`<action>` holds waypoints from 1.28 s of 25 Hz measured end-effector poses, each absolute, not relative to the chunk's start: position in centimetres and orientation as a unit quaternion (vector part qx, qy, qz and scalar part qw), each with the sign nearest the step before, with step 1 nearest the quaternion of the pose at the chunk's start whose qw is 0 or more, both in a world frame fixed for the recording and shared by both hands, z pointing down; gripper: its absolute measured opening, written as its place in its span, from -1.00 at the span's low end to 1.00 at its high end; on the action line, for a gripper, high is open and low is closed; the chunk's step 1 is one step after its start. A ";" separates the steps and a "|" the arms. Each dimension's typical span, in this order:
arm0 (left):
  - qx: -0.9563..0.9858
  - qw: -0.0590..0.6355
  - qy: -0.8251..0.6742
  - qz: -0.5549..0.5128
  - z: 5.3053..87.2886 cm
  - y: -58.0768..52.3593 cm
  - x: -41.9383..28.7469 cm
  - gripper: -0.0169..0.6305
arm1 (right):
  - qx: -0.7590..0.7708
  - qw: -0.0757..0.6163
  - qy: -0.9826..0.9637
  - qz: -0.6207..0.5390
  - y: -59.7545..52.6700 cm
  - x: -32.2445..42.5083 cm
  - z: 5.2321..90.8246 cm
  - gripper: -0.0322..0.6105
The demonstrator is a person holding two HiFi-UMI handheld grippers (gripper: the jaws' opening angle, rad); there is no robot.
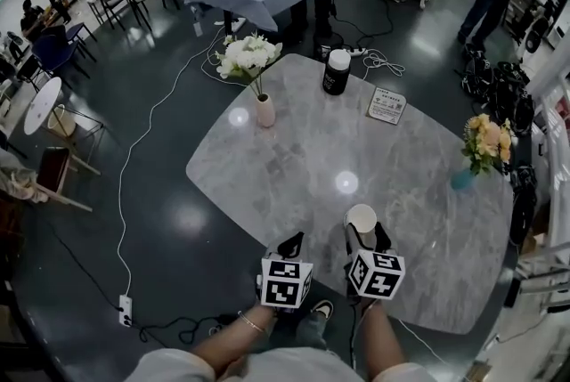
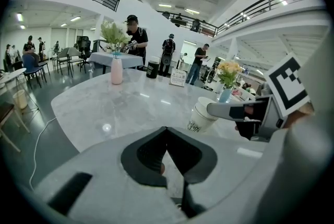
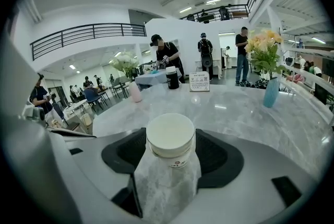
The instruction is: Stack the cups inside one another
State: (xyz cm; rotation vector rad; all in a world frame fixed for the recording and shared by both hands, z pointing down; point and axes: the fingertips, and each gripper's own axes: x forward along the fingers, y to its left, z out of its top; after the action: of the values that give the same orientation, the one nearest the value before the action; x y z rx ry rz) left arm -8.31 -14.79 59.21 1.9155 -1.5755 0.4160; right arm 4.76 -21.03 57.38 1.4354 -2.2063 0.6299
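Right gripper view shows the right gripper (image 3: pixel 171 147) clamped on a white paper cup (image 3: pixel 170 137) over the marble table's (image 3: pixel 250 113) near edge, while the left gripper (image 2: pixel 166 139) is pinched together and empty; no second cup shows, so nesting looks still undone.

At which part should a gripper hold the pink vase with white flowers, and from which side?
Probably the body of the pink vase, below the neck, coming level from the side. It stands upright, and the white flowers spread over its mouth, so a grasp from above is blocked.
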 end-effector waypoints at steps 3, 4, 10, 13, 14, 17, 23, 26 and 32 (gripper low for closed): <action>0.728 0.307 -0.593 0.157 59.0 -15.1 -8.0 -0.96 | 0.521 0.208 -0.796 0.226 -20.9 5.0 56.8 -0.12; 0.730 0.306 -0.591 0.156 58.9 -15.2 -7.8 -0.96 | 0.524 0.205 -0.796 0.225 -20.9 5.1 56.6 -0.12; 0.739 0.297 -0.586 0.150 57.6 -15.7 -7.1 -0.96 | 0.548 0.191 -0.784 0.219 -21.0 6.5 55.1 -0.13; 0.742 0.292 -0.585 0.148 57.2 -15.7 -7.0 -0.96 | 0.552 0.183 -0.784 0.217 -20.9 6.8 54.6 -0.15; 0.742 0.292 -0.585 0.148 57.2 -15.7 -7.0 -0.96 | 0.555 0.181 -0.783 0.215 -20.9 6.9 54.4 -0.21; 0.743 0.291 -0.585 0.147 57.0 -15.5 -7.2 -0.96 | 0.563 0.179 -0.779 0.208 -20.7 7.1 54.0 -0.47; 0.749 0.287 -0.580 0.140 56.1 -15.7 -7.4 -0.96 | 0.577 0.173 -0.770 0.209 -20.2 7.4 53.0 -0.71; 0.757 0.283 -0.573 0.134 55.7 -15.8 -7.4 -0.96 | 0.585 0.173 -0.764 0.210 -19.7 7.6 52.6 -0.78; 0.782 0.268 -0.546 0.133 54.3 -15.6 -7.0 -0.96 | 0.609 0.163 -0.748 0.207 -18.2 7.7 51.2 -0.81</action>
State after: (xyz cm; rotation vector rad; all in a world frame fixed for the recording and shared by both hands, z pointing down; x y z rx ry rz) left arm -7.04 -15.65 54.29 2.1097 -1.4738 0.3584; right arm 7.67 -18.16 51.19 1.7360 -2.1353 0.5918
